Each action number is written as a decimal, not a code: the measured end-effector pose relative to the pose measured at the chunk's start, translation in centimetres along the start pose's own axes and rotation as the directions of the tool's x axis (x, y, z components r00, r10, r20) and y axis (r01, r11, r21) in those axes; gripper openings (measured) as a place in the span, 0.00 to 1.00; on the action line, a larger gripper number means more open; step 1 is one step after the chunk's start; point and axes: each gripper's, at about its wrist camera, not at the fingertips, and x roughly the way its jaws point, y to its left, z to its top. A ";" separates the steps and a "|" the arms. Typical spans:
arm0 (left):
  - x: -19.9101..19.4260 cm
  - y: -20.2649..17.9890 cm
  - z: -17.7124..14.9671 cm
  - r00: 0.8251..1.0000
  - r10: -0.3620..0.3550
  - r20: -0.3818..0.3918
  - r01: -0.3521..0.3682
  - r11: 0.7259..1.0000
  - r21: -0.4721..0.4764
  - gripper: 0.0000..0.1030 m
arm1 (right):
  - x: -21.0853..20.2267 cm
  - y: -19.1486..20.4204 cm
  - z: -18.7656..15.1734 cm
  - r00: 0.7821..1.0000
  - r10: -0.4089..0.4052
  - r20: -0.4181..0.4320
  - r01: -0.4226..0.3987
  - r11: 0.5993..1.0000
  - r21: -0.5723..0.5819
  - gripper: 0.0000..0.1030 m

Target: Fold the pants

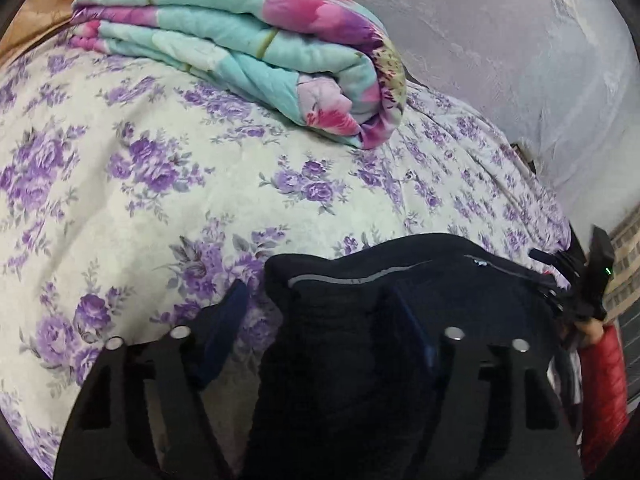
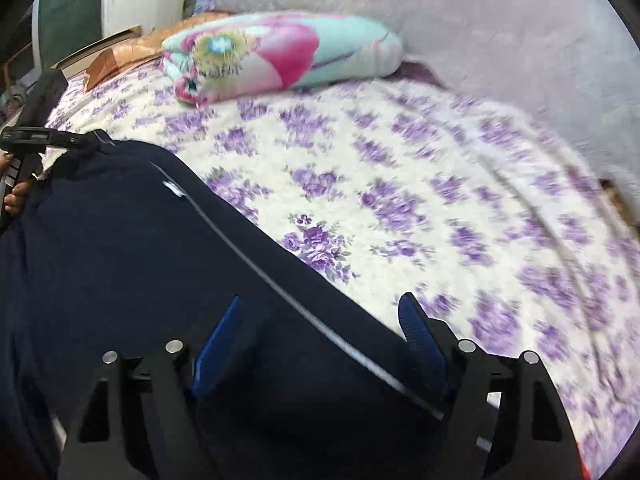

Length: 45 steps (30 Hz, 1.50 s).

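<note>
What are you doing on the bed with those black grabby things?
A person is folding dark pants on a bed sheet printed with purple flowers. They hold a gripper in each hand. The left gripper and the right gripper both have their jaws around the dark cloth, but the jaws look apart rather than pinched tight. The pants lie partly bunched, not yet a neat fold. A folded flowery blanket sits farther back on the bed, untouched.

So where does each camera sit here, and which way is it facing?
Left wrist: on the left tool, looking down over dark pants toward a folded quilt; right tool at right edge.
Right wrist: on the right tool, over the pants; left tool at left edge.
Shared: pants, quilt, floral bedsheet.
</note>
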 end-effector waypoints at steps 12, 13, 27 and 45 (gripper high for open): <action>-4.2 -1.6 -0.4 0.979 -0.020 0.202 0.006 0.998 0.070 0.21 | -9.9 8.3 -2.2 0.979 -0.122 0.165 0.134 0.989 -0.066 0.06; -5.1 -2.0 -0.7 0.973 -0.030 0.227 0.014 0.997 0.072 0.20 | -11.9 9.2 -2.7 0.973 -0.124 0.197 0.138 0.989 -0.060 0.06; -16.7 4.4 -19.1 0.951 -0.166 0.260 0.224 0.950 -0.216 0.30 | -21.3 29.9 -22.4 0.985 -0.032 0.170 0.070 0.972 -0.225 0.07; -15.2 -0.5 -18.7 0.986 -0.037 0.160 0.073 0.972 -0.223 0.36 | -20.8 28.4 -23.9 0.976 0.043 0.213 -0.032 0.998 -0.054 0.08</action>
